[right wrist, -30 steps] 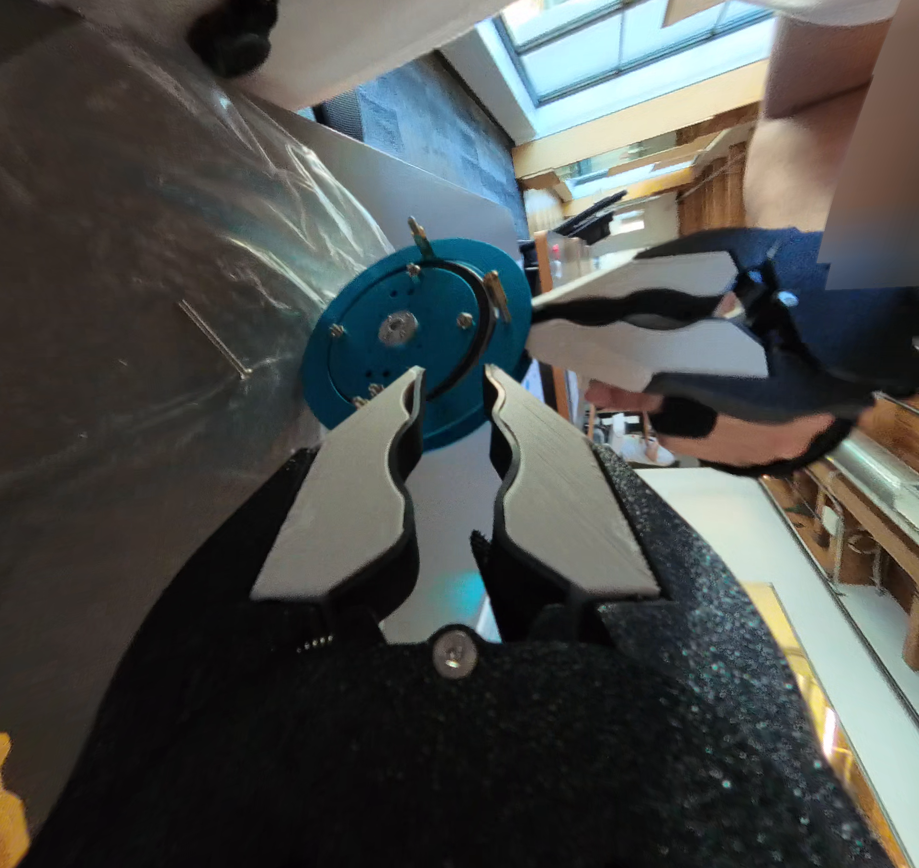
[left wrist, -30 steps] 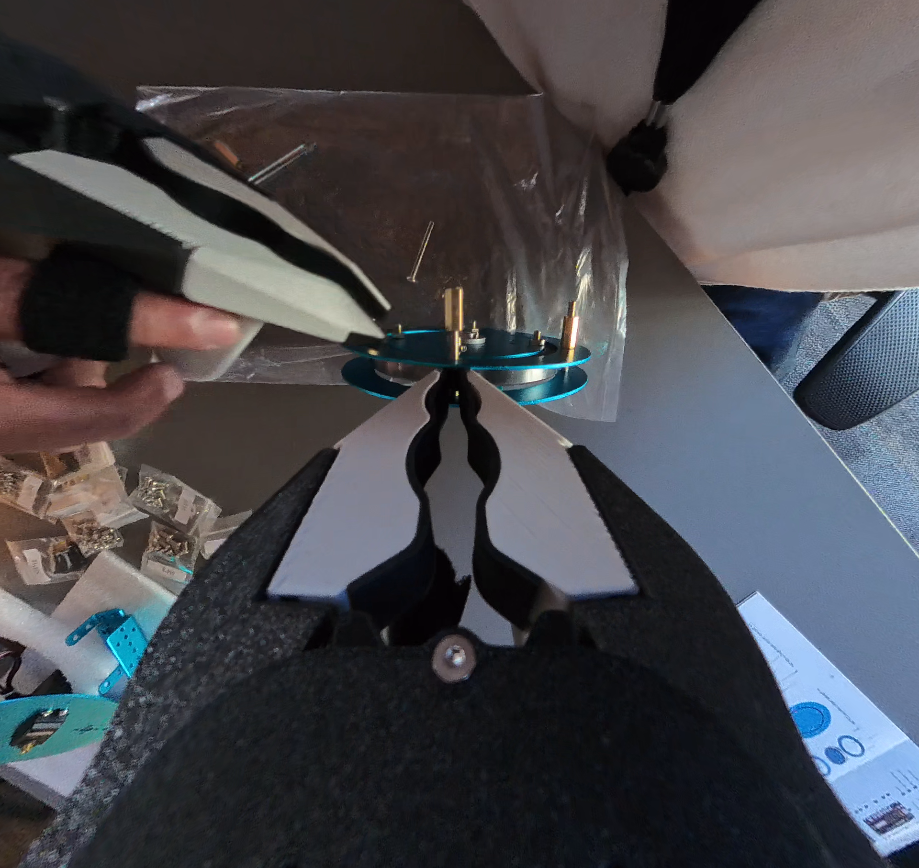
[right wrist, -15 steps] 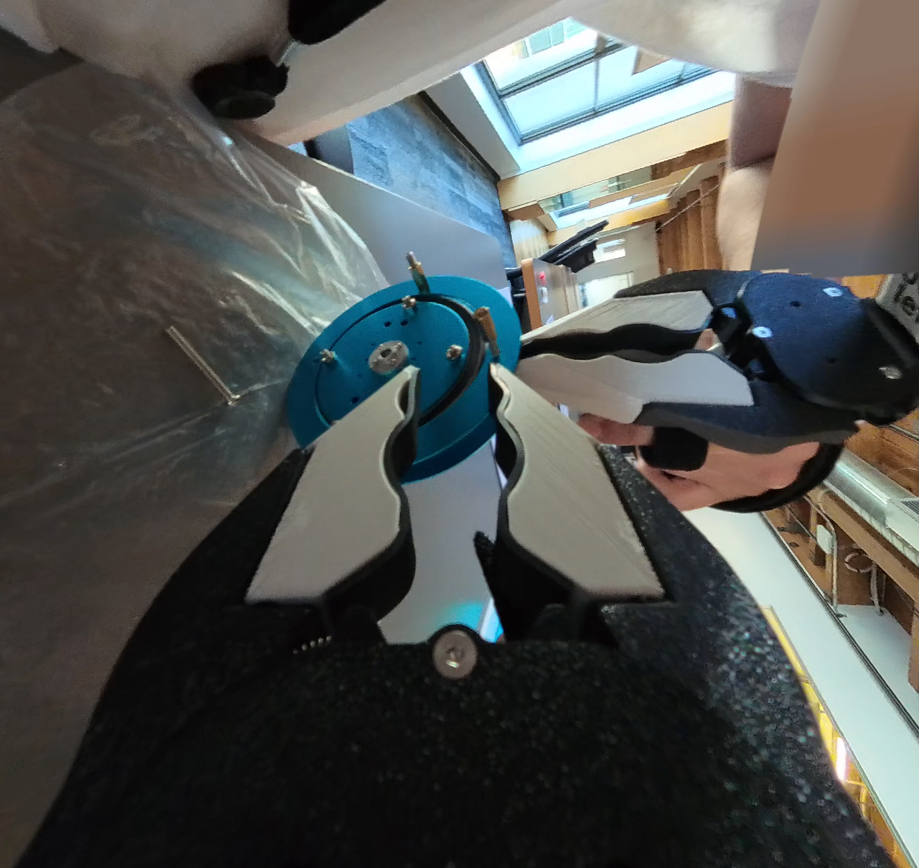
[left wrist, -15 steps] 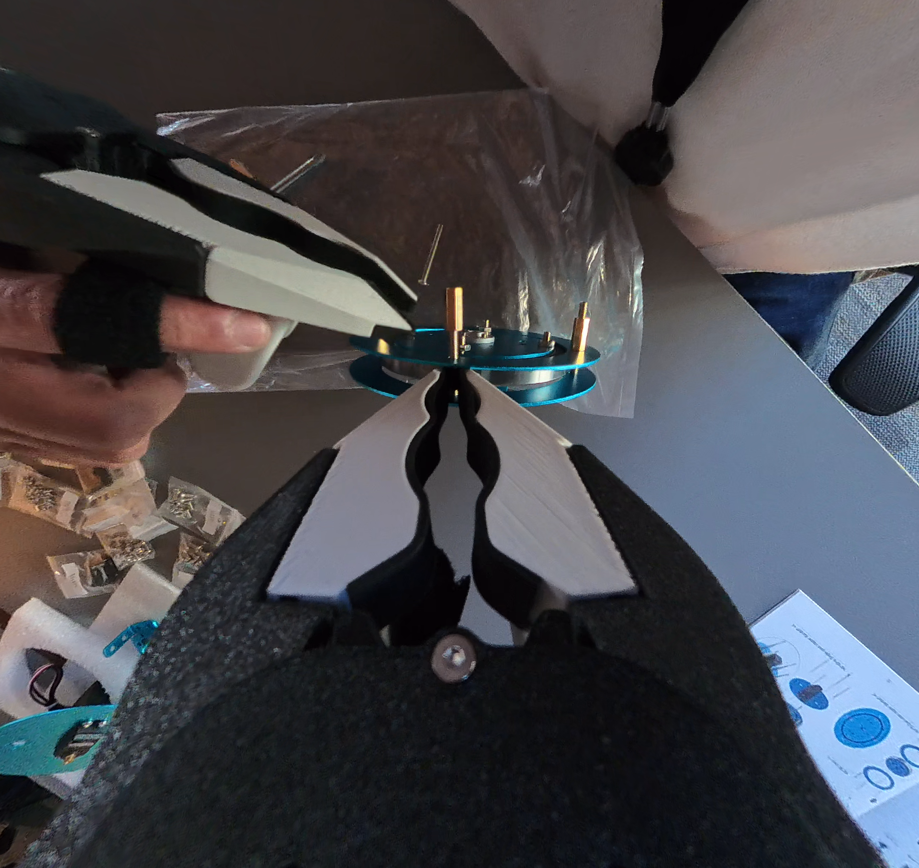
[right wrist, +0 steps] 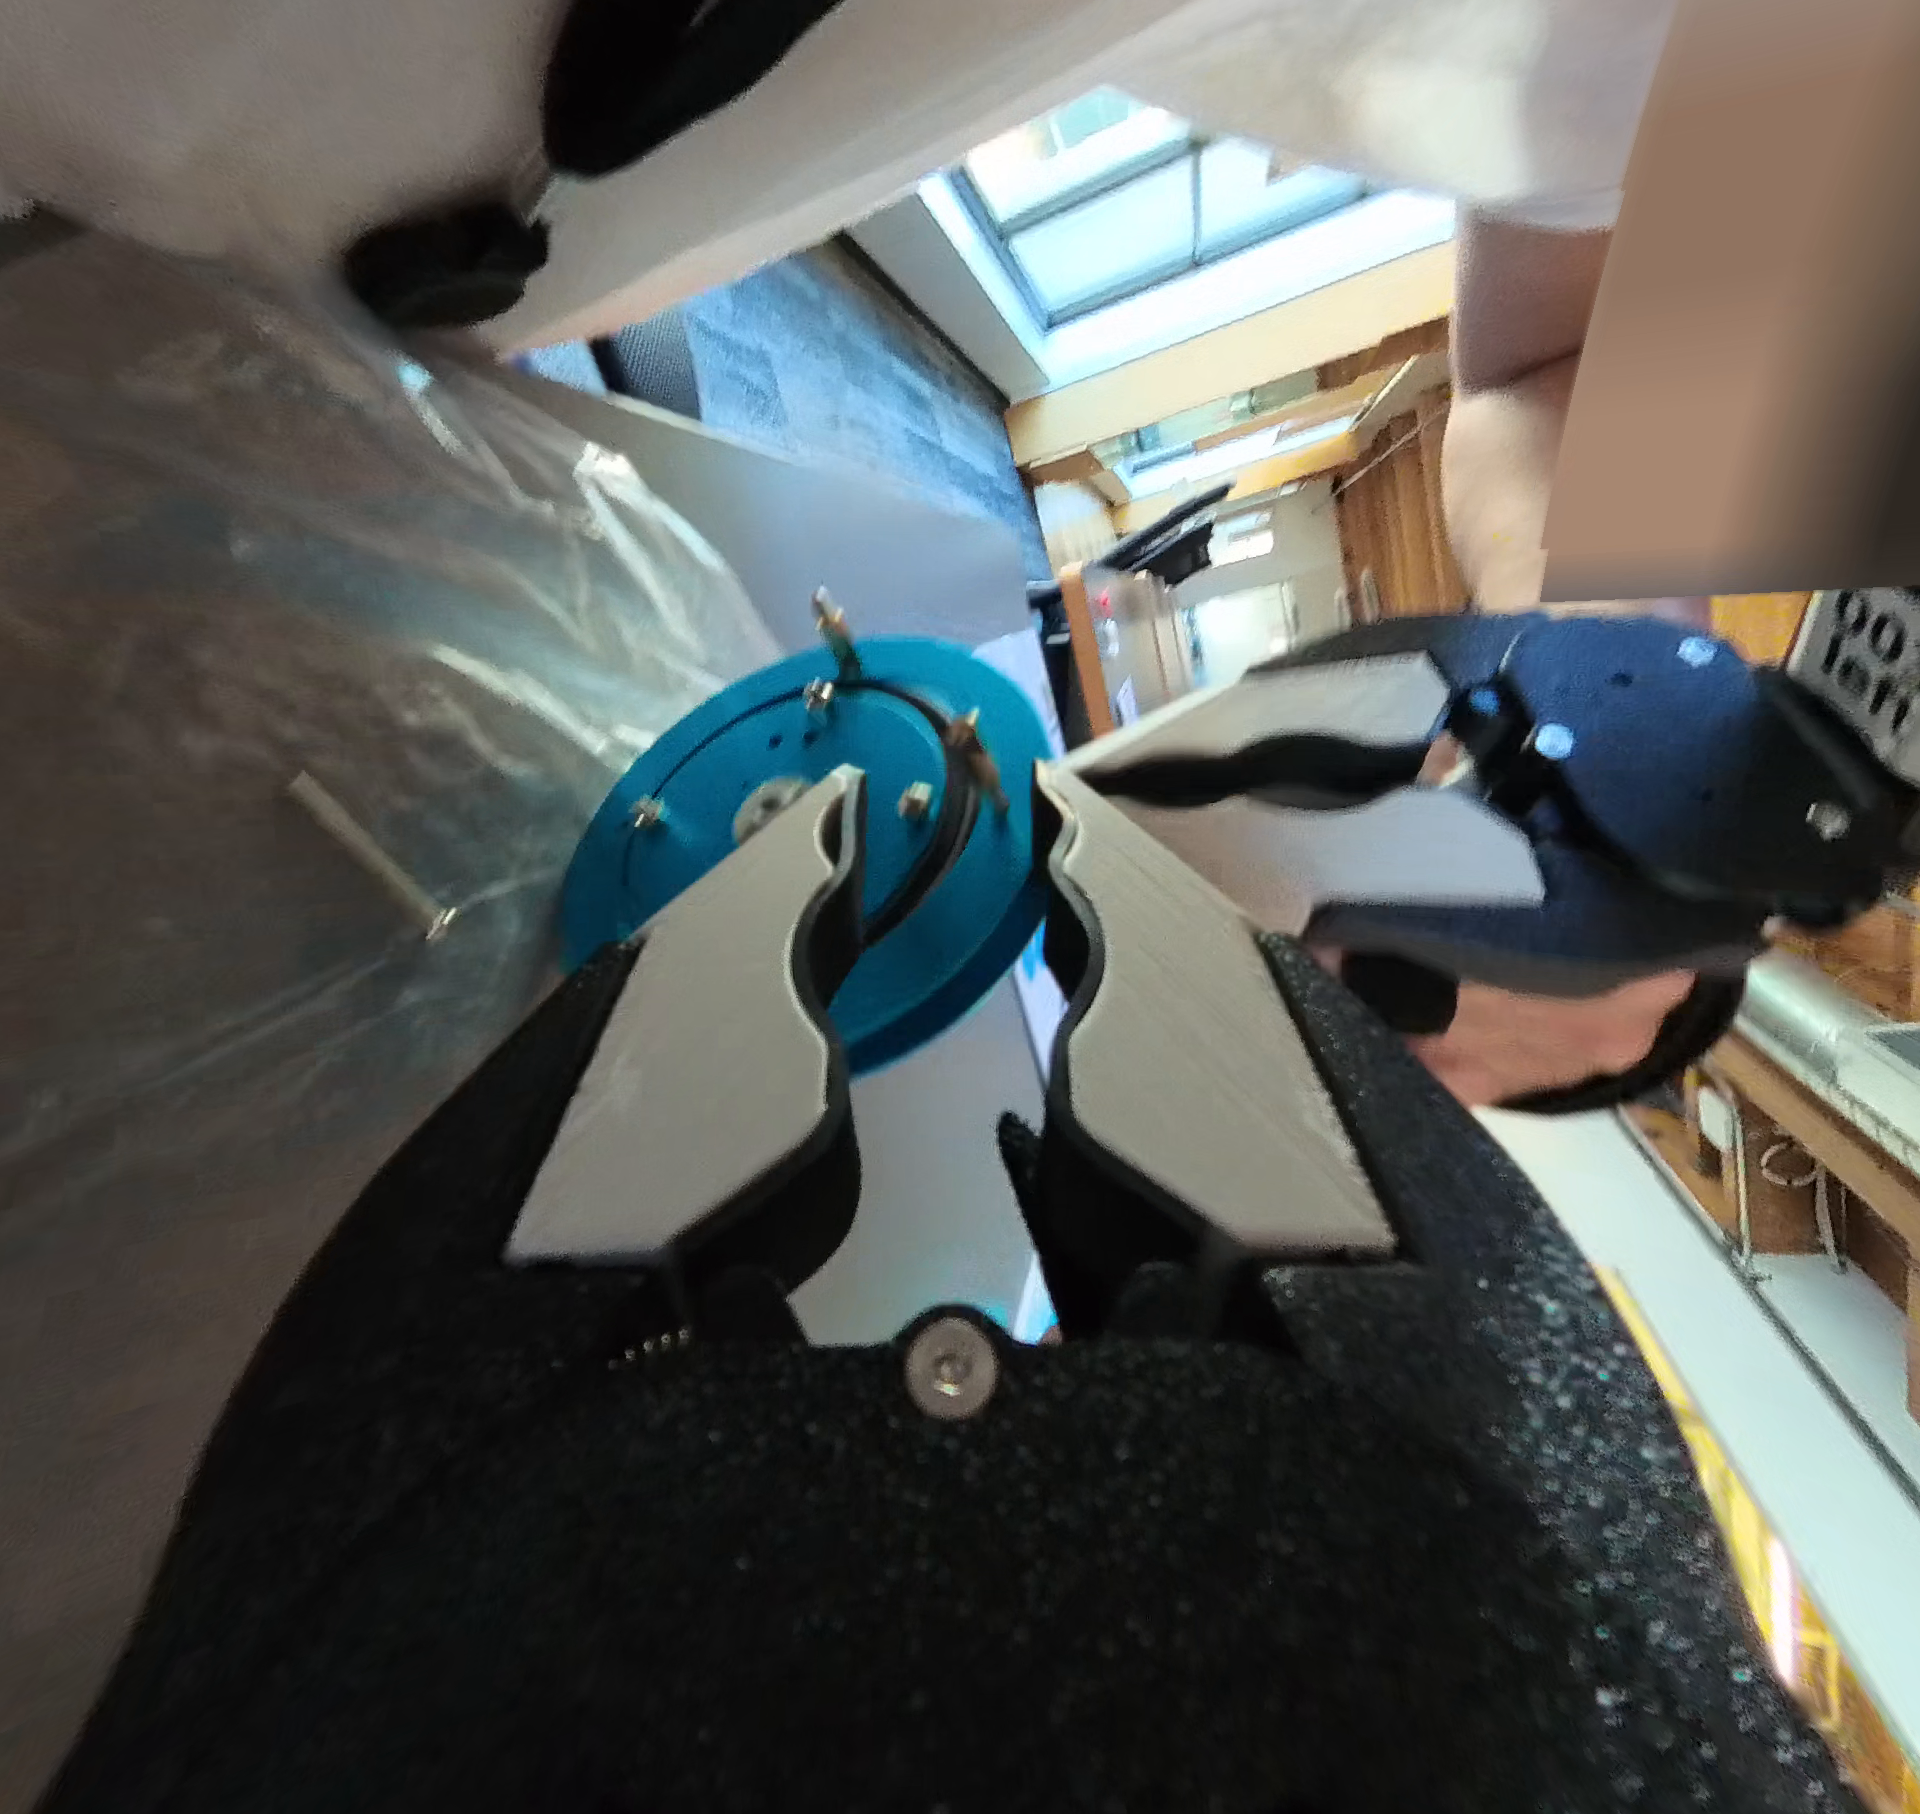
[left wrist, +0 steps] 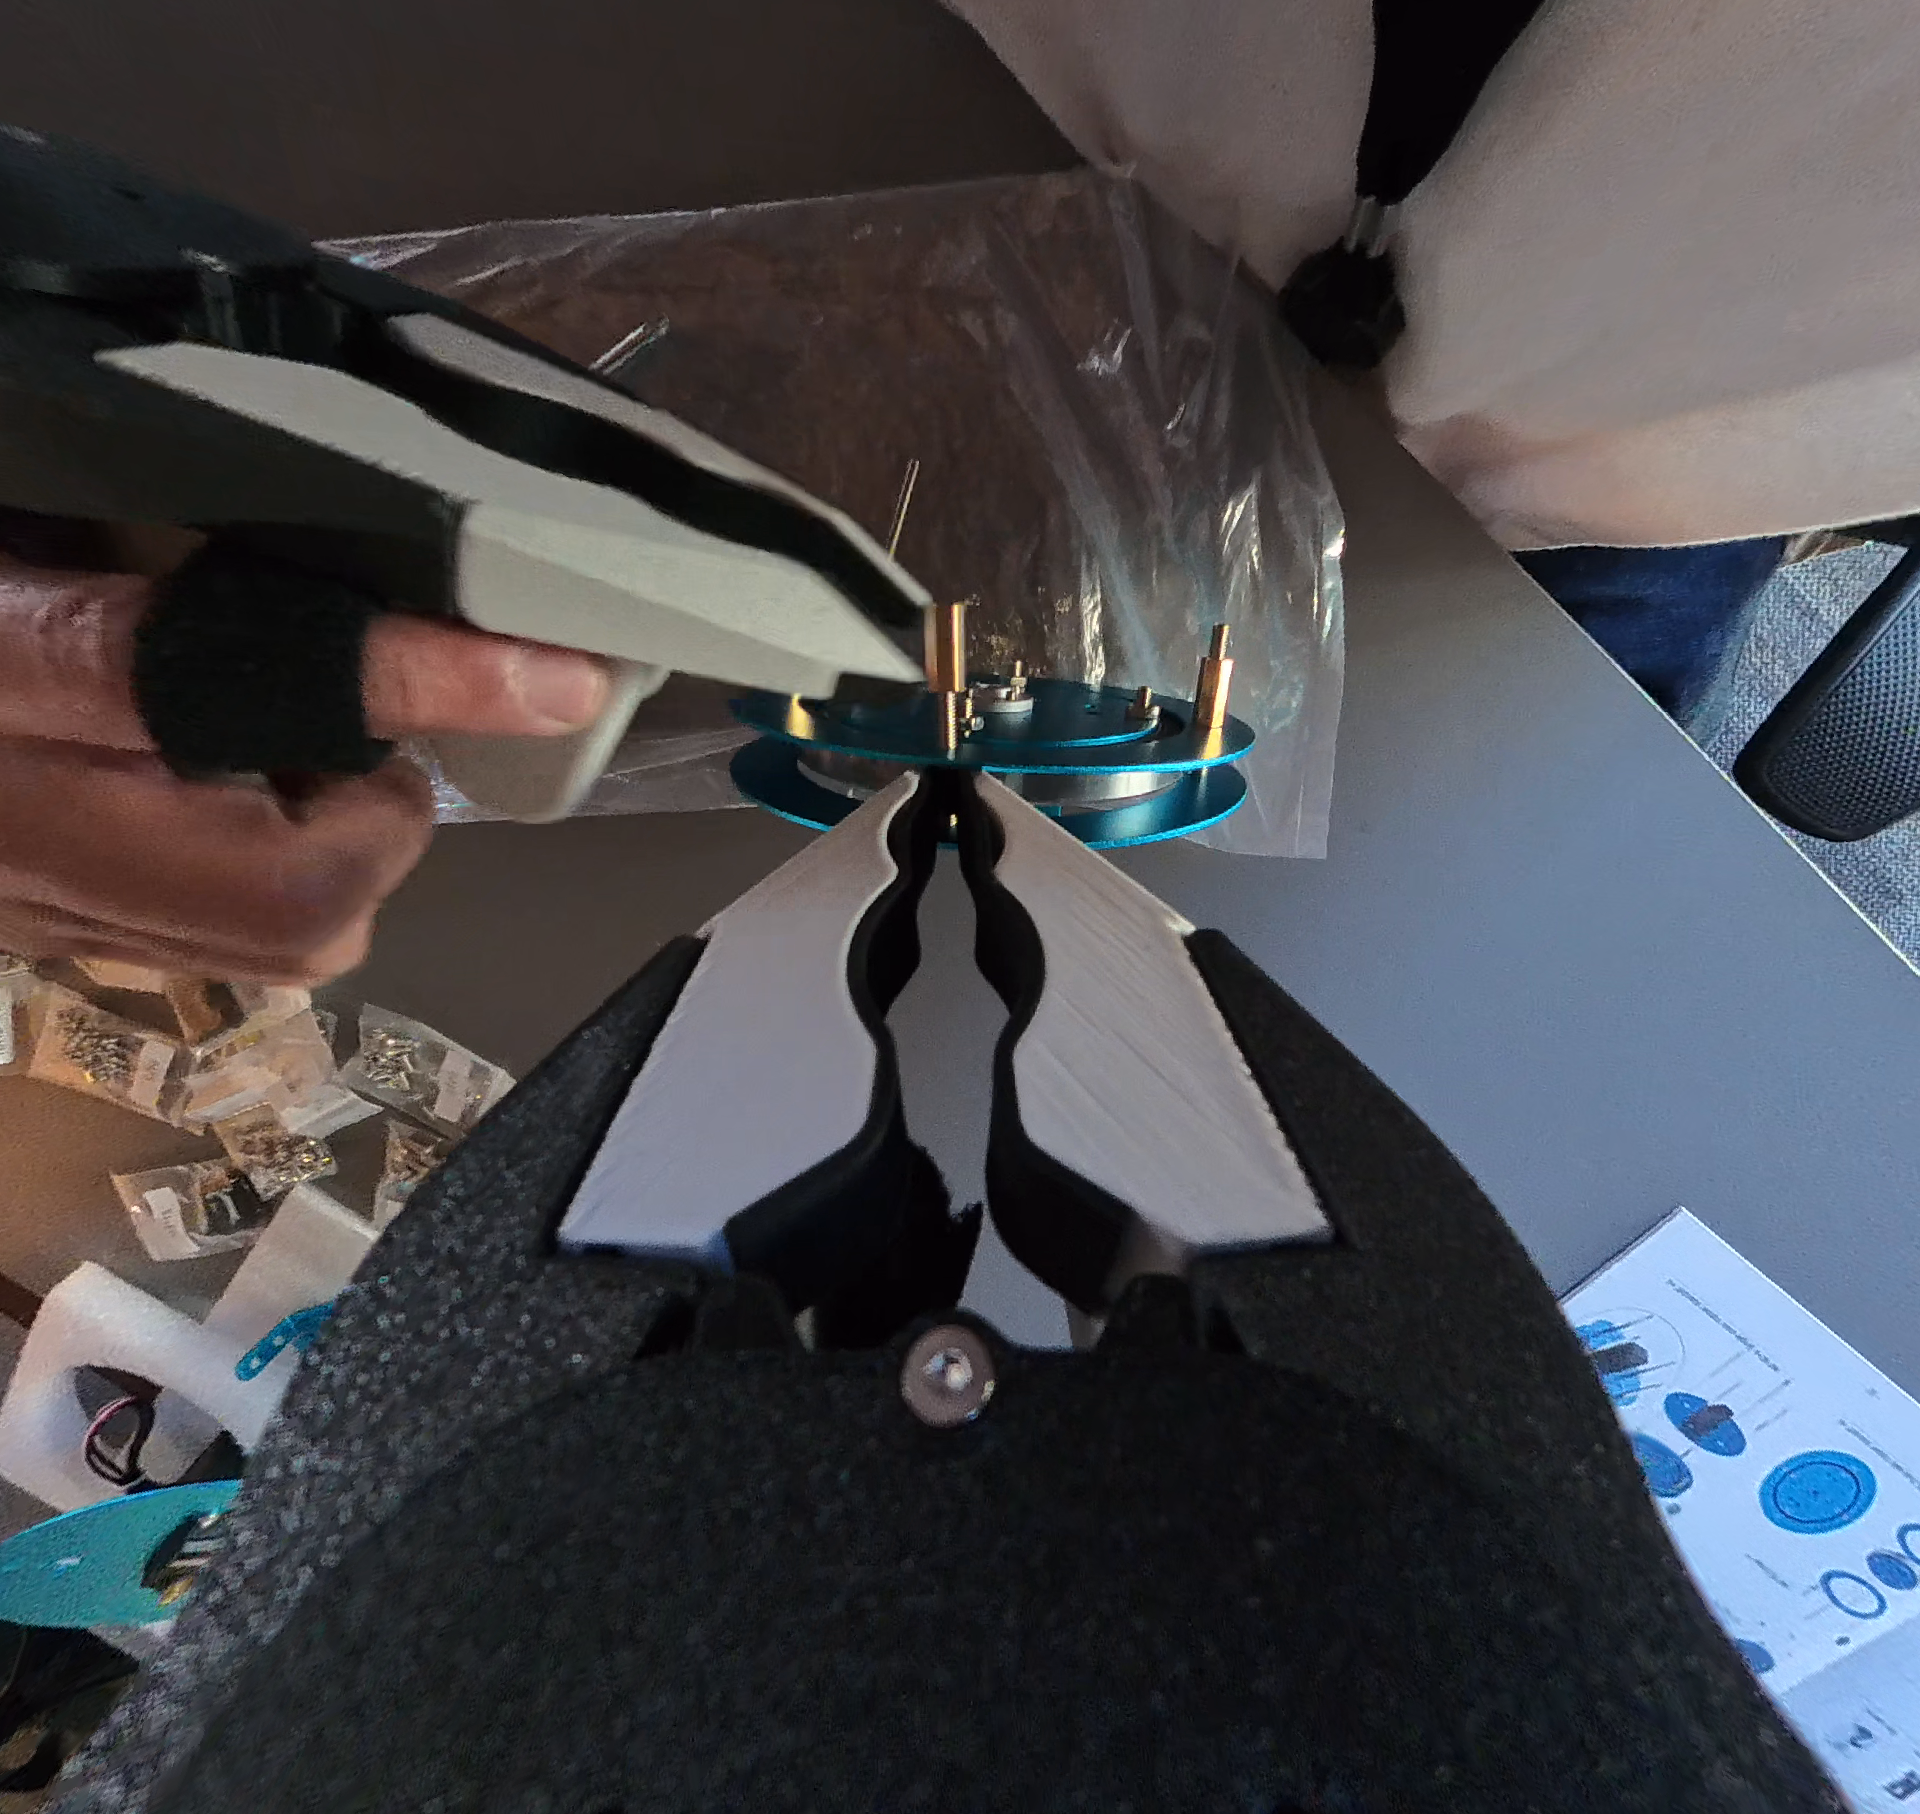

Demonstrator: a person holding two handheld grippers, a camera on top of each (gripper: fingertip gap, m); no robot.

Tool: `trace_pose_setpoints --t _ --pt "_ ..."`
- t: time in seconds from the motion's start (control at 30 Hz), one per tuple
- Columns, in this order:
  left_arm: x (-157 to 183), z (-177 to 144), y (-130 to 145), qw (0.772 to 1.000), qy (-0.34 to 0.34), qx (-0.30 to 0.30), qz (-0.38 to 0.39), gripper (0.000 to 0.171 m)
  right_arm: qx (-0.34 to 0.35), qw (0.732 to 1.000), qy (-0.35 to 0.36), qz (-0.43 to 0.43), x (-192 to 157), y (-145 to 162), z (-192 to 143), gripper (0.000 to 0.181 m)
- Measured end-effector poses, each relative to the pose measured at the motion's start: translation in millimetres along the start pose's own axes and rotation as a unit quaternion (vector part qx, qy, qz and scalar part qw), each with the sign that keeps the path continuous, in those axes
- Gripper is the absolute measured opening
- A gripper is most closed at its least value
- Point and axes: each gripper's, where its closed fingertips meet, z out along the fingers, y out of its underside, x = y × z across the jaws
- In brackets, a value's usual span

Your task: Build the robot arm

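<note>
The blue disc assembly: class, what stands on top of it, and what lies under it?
On the blue disc assembly stand brass standoffs and small nuts. Under it a clear plastic bag covers the grey table. The gap between its two discs is mostly hidden.

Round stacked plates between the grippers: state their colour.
Blue round plates, clearest in the right wrist view.

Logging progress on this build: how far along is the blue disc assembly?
Done: two blue discs are stacked, with brass standoffs upright on top. In hand: the left gripper pinches the stack's rim; the right gripper is open around the near standoff, not closed on it. Probably left: a loose pin on the plastic bag and bagged hardware lie unused.
</note>
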Motion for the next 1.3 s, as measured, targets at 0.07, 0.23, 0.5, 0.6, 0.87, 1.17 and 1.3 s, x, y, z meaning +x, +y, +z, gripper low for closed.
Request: trace_pose_setpoints --t 0.07,0.23,0.5,0.6,0.87,1.17,1.3 --pt "1 0 0 1.0 0.004 -0.003 0.0 0.002 0.017 1.0 -0.004 -0.016 3 -10 16 0.031" --pt "0 -1 5 1.0 -0.003 -0.01 -0.018 0.002 -0.008 1.0 -0.015 -0.011 -10 4 6 0.037" --pt "-3 1 0 1.0 0.006 -0.002 -0.004 0.002 -0.007 1.0 -0.025 -0.005 -1 -11 11 0.039" --pt "-5 0 4 1.0 0.0 -0.017 -0.009 0.002 -0.031 0.998 -0.044 -0.031 -15 2 13 0.04" --pt "-4 1 -1 1.0 -0.001 -0.005 0.001 0.002 -0.05 0.998 -0.03 0.006 -8 12 -9 0.032" --pt "-3 1 -1 1.0 0.003 -0.012 0.005 0.002 -0.079 0.996 -0.052 -0.006 -19 21 -14 0.025" --pt "-6 2 -1 1.0 -0.001 -0.006 -0.005 0.002 -0.078 0.997 -0.02 -0.004 -11 12 -17 0.037"
